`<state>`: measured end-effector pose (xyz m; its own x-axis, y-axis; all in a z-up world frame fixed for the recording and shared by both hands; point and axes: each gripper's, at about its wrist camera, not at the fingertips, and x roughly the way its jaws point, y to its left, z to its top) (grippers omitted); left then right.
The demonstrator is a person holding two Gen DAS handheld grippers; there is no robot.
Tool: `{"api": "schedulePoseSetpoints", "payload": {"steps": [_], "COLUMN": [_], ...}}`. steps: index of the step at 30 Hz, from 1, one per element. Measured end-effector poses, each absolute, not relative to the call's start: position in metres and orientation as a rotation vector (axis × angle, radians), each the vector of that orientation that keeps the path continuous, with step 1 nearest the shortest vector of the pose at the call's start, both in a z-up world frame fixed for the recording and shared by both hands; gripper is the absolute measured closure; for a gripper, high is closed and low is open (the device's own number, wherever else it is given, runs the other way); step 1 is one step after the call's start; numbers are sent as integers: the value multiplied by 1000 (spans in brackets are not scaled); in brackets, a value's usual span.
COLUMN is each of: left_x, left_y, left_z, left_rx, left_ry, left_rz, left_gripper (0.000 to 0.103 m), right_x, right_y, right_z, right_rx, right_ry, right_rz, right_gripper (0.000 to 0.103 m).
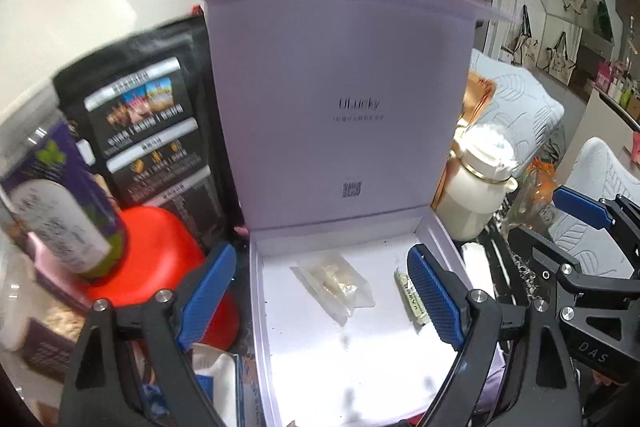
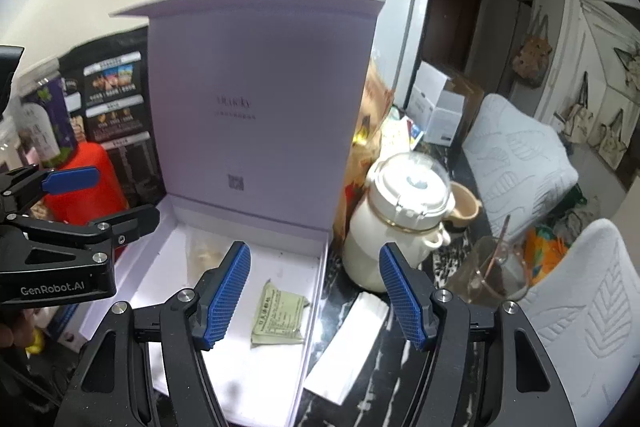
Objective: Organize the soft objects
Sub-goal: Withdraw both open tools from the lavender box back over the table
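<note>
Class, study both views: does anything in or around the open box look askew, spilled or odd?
In the lavender box, the clear packet and green sachet lie crooked, with dark specks scattered on the floor. A white folded tissue lies outside, beside it.

What my two cameras leave me unsure of

My left gripper (image 1: 322,289) has its right pad in front of the green sachet (image 1: 410,291), so I see only a sliver of it there, and its print stays too small to read in the right view as well. The clear packet (image 1: 334,283) in the lilac box (image 1: 256,267) is blurred in the right view and half behind my right gripper (image 2: 316,293); I cannot tell what it contains. The box's near edge is cut off by the frame. The black pouch (image 1: 148,131) and purple jar (image 1: 60,195) are smeared, their labels unreadable.
</note>
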<state>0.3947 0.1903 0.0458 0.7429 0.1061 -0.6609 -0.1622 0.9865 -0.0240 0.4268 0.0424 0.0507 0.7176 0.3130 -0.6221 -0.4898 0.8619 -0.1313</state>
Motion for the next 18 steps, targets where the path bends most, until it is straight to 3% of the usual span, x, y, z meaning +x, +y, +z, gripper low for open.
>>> {"api": "schedulePoseSetpoints", "payload": {"steps": [18], "left_x": [303], "left_y": [165], "left_z": [115], "left_rx": [-51], "left_ry": [575], "left_rz": [131], "left_gripper": [14], "right_x": [338], "right_y": [14], "right_z": [117], "right_rx": [-272], "right_ry": [478], "right_rz": [440], "right_gripper": [35]}}
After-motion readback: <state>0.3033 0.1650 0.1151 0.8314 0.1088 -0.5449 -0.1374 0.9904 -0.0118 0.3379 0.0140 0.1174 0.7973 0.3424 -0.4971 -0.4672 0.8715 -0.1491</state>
